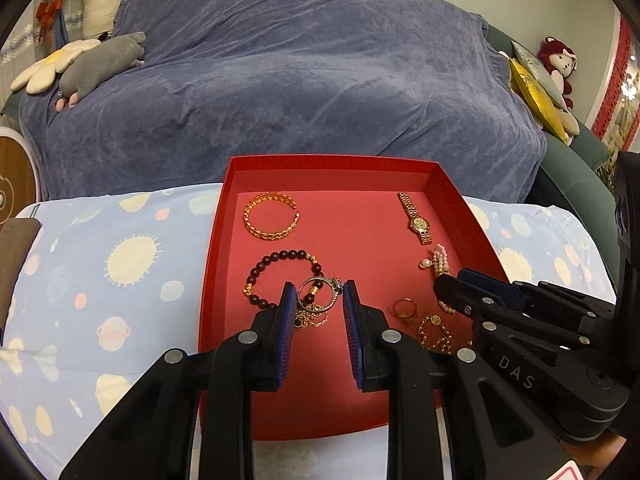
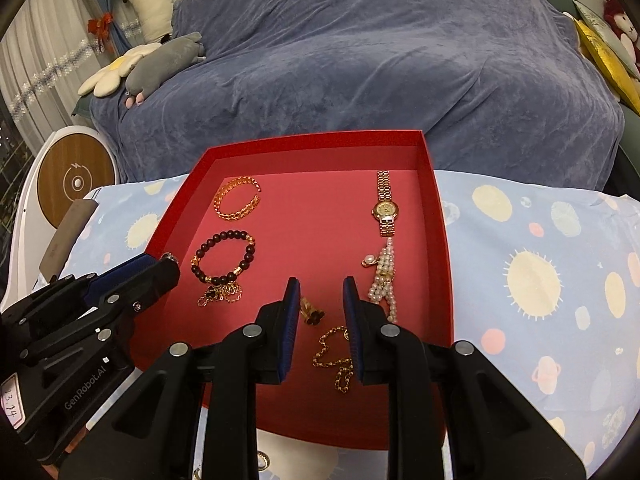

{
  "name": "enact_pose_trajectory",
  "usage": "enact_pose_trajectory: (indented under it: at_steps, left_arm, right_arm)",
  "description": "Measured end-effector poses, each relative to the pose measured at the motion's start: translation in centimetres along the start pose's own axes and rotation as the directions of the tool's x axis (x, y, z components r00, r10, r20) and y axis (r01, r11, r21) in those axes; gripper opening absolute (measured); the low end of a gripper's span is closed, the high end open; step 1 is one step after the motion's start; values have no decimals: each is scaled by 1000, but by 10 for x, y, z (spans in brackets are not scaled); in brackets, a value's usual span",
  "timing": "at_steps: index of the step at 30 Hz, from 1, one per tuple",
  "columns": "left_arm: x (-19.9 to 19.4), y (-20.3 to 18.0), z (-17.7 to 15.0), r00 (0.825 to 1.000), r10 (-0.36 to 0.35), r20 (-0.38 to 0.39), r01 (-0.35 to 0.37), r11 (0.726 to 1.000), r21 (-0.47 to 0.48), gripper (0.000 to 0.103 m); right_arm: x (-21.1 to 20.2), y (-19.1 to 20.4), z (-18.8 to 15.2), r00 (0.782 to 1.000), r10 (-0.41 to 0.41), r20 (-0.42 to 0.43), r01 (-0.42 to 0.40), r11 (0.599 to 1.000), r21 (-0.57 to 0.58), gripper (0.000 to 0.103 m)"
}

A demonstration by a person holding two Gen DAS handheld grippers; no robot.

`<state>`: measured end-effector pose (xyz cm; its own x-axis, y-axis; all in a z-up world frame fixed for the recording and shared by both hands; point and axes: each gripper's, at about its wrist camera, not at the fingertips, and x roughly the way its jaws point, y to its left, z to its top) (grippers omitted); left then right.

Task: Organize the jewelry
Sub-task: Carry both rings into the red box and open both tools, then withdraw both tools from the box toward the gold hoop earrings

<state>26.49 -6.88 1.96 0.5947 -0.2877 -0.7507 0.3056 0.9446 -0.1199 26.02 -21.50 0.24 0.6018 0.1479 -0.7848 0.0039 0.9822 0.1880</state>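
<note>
A red tray (image 1: pixel 332 160) on the patterned cloth holds a gold cuff bangle (image 1: pixel 271 216), a dark bead bracelet (image 1: pixel 280 272), a gold watch (image 1: pixel 418 222), a pearl piece (image 1: pixel 440 260), a gold ring (image 1: pixel 406 308) and a gold chain (image 1: pixel 436 332). My left gripper (image 1: pixel 319 290) hovers over the tray's left part, shut on a silver ring (image 1: pixel 318 295) with a small setting. A second thin chain (image 1: pixel 310 320) lies beneath it. My right gripper (image 2: pixel 321 284) hangs over the gold ring (image 2: pixel 312 311) and chain (image 2: pixel 334 354), open, with nothing between its pads.
A sofa under a blue-grey cover (image 1: pixel 320 72) rises just behind the table, with plush toys (image 1: pixel 100 64) at its left and cushions (image 1: pixel 536 92) at its right. A round white and wood device (image 2: pixel 74 180) stands at the left. A dark flat object (image 2: pixel 66 236) lies on the table's left edge.
</note>
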Motion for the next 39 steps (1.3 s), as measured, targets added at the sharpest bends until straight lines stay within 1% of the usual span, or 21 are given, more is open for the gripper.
enact_pose_trajectory:
  at_steps: [2,4,5,6,11,13,17,19,21,24,27,30,35,37,39]
  left_arm:
    - [3,1,-1,1000,10,-4,-10,1000,6,23]
    - [5,3,-2,1000,20,-13,-21,1000,-2,31]
    - [5,5,-2,1000,22,-16,-22,1000,-14,37]
    - [3,8,-2,1000,16,-14,-16,999,-30,39]
    - [-10,12,-3,1000,-6,-1,5,998,-69,39]
    - [-18,9,-3,1000,-14,10,15,997,-71,39]
    - [-35,6,-9,999,-25,27,27,997,-77,39]
    - [-43,5,-14,999,-15,30,17,997,-77,40]
    - [-51,6,-23,1000,-9,25,11,998,-67,40]
    - [-62,10,-37,1000,16,17,-16,999,-47,40]
    - [-69,17,-48,1000,23,3,-23,998,-60,40]
    - [-77,21,-63,999,38,-3,-38,998,-51,40]
    - [-86,22,-91,999,37,-25,-38,998,-41,40]
    - [-88,20,-101,999,29,-39,-31,999,-39,41]
    - [-90,17,-114,999,29,-46,-31,998,-46,49]
  right_arm:
    - [1,-2,-1,1000,-4,3,4,1000,3,22]
    - [-2,-3,-1,1000,-9,7,9,1000,0,23]
    - [-6,-3,-1,1000,-8,13,8,1000,1,23]
    - [-9,-3,0,1000,-8,19,8,1000,4,23]
    - [-34,-3,-2,999,7,48,-8,1000,20,24]
    - [-45,-2,-5,998,5,61,-6,1000,15,30]
    - [-62,0,-20,998,6,67,-6,1000,12,32]
    - [-70,-3,-28,997,19,70,-22,999,41,32]
    - [-75,-3,-37,997,42,61,-46,997,62,32]
    - [-84,6,-52,998,31,50,-31,999,11,32]
    - [-93,9,-70,999,28,40,-28,999,-16,32]
    - [-100,7,-85,999,41,21,-41,999,-6,32]
    - [-107,2,-109,999,53,-1,-53,998,31,33]
    - [-109,1,-117,998,61,-9,-60,997,47,33]
    - [-109,0,-125,998,66,-18,-65,996,56,33]
